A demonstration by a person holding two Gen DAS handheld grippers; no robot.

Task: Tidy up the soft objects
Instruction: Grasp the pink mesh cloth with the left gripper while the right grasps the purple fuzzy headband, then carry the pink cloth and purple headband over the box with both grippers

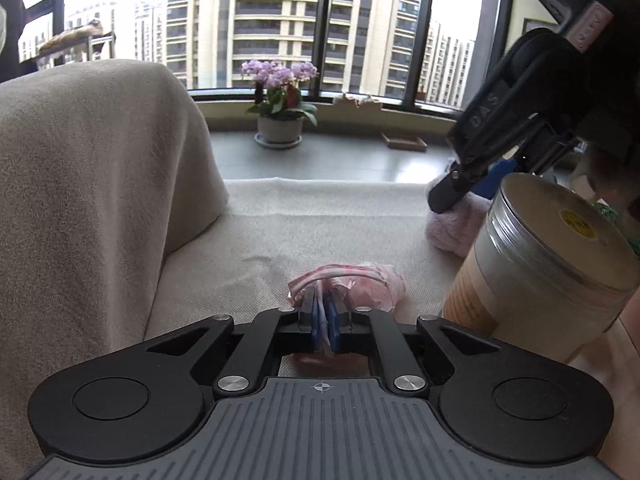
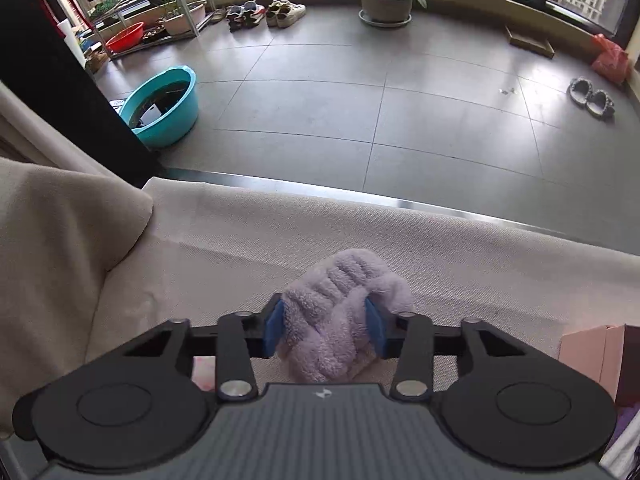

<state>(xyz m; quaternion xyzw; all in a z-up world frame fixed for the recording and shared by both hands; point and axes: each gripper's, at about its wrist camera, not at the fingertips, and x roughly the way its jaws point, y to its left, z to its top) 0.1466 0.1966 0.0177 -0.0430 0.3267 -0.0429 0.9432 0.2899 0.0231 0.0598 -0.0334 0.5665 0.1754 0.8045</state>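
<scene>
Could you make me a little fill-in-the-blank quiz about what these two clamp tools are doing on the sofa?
1. The left gripper is shut on a thin ____ cloth item.
2. The right gripper squeezes a fluffy ____ sock.
3. Beside the left gripper stands a round ____ with a metal lid.
4. On the floor by the window stands a potted plant with ____ flowers.

Missing words: pink; lavender; canister; purple

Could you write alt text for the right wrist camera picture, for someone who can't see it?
The right gripper, seen from just behind, has its blue pads pressed on a fluffy lilac cloth lying on a beige sofa cover. Beyond lie grey floor tiles, a teal basin and a potted plant.
</scene>
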